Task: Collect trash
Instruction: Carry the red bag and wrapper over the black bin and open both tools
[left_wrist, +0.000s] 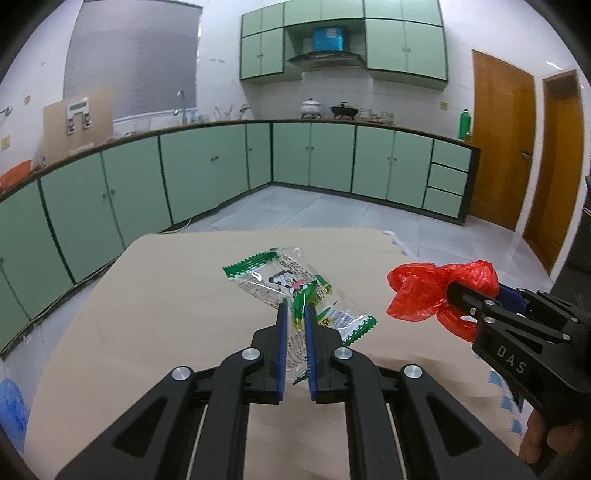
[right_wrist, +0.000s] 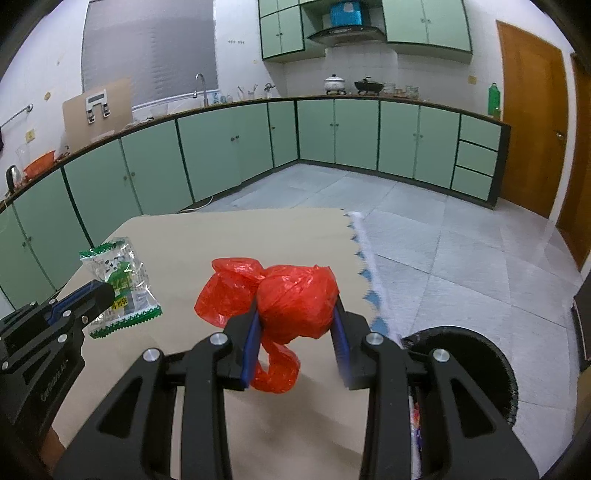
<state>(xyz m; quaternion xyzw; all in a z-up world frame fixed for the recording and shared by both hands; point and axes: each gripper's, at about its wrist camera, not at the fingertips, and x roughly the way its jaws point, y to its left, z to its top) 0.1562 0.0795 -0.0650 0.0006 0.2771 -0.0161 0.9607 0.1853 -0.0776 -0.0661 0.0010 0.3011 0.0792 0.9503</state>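
The wrapper (left_wrist: 295, 295) sits in the left tool (left_wrist: 295, 314) above the counter (left_wrist: 166, 314), left of the bag (right_wrist: 291, 295) in the right tool (right_wrist: 295, 314). A bin (right_wrist: 480, 354) stands at the counter's right edge; cabinets (left_wrist: 207, 177) run far behind.

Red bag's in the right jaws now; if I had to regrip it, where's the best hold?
Grip the red bag across its round, bunched body, where the right gripper squeezes it now, coming from the near side. The loose tails at left and below would likely slip.
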